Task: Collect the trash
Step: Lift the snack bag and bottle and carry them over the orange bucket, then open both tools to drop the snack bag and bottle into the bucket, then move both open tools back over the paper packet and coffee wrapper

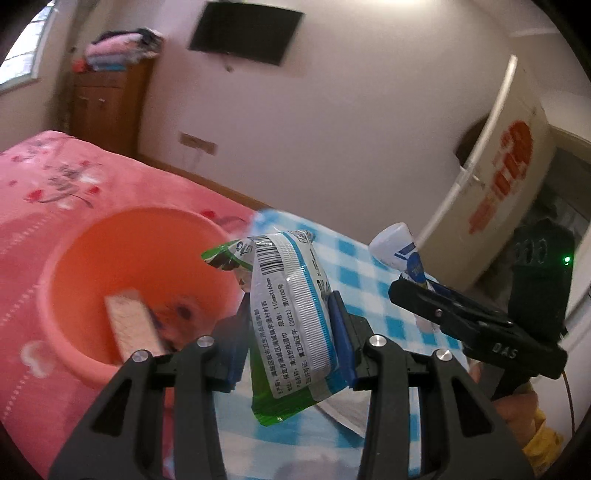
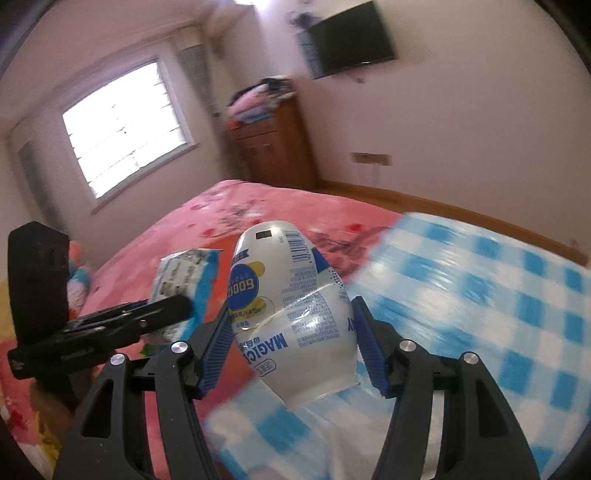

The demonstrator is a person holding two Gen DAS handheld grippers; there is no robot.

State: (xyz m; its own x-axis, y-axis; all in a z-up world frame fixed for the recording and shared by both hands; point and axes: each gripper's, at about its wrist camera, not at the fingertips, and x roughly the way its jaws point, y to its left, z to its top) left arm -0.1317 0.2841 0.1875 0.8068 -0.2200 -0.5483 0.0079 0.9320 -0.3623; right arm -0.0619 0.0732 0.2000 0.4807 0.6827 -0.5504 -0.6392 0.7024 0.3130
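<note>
My left gripper (image 1: 291,321) is shut on a green, white and blue wet-wipe packet (image 1: 291,317), held upright in the air just right of an orange plastic basin (image 1: 92,266) on the bed. The basin holds a pink flat box (image 1: 133,325). My right gripper (image 2: 291,328) is shut on a white plastic bottle (image 2: 291,310) with blue print, held above the checkered cloth (image 2: 480,288). In the left wrist view the right gripper (image 1: 417,291) and its bottle (image 1: 397,245) show at the right. In the right wrist view the left gripper (image 2: 177,306) and the packet (image 2: 184,273) show at the left.
A pink floral blanket (image 1: 44,184) covers the bed; a blue-and-white checkered cloth (image 1: 362,273) lies on its near part. A wooden cabinet (image 1: 107,107) with folded clothes, a wall TV (image 1: 243,31), a window (image 2: 122,133) and an open door (image 1: 498,166) surround the bed.
</note>
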